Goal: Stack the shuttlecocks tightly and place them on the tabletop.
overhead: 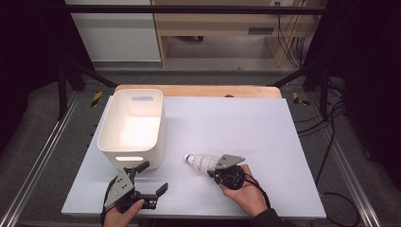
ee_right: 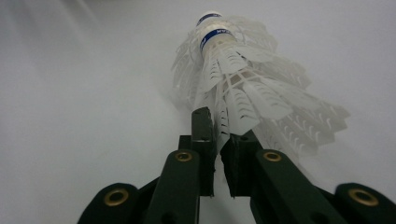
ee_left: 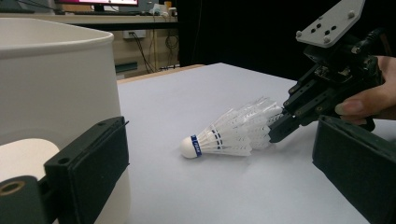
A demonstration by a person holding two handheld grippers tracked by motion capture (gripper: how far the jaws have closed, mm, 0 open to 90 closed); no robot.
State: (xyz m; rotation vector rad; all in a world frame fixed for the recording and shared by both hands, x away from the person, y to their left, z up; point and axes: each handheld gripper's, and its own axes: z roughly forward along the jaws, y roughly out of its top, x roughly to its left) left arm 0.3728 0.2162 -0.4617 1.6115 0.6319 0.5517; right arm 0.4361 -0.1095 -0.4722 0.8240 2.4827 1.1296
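A white shuttlecock (overhead: 199,163) with a blue band on its cork lies on its side on the white table top (overhead: 246,123), cork toward the tub. My right gripper (overhead: 213,166) comes in from the right and is shut on the edge of its feather skirt (ee_right: 233,105). The left gripper view has that gripper (ee_left: 276,131) pinching the skirt while the cork (ee_left: 190,146) rests on the table. My left gripper (overhead: 153,177) stands open near the front edge, just in front of the tub, with nothing between its jaws.
A white plastic tub (overhead: 106,130) with cut-out handles stands at the left of the table; its wall (ee_left: 56,79) is close beside my left gripper. A wooden strip (overhead: 198,90) runs along the table's far edge. Cables lie on the floor at right.
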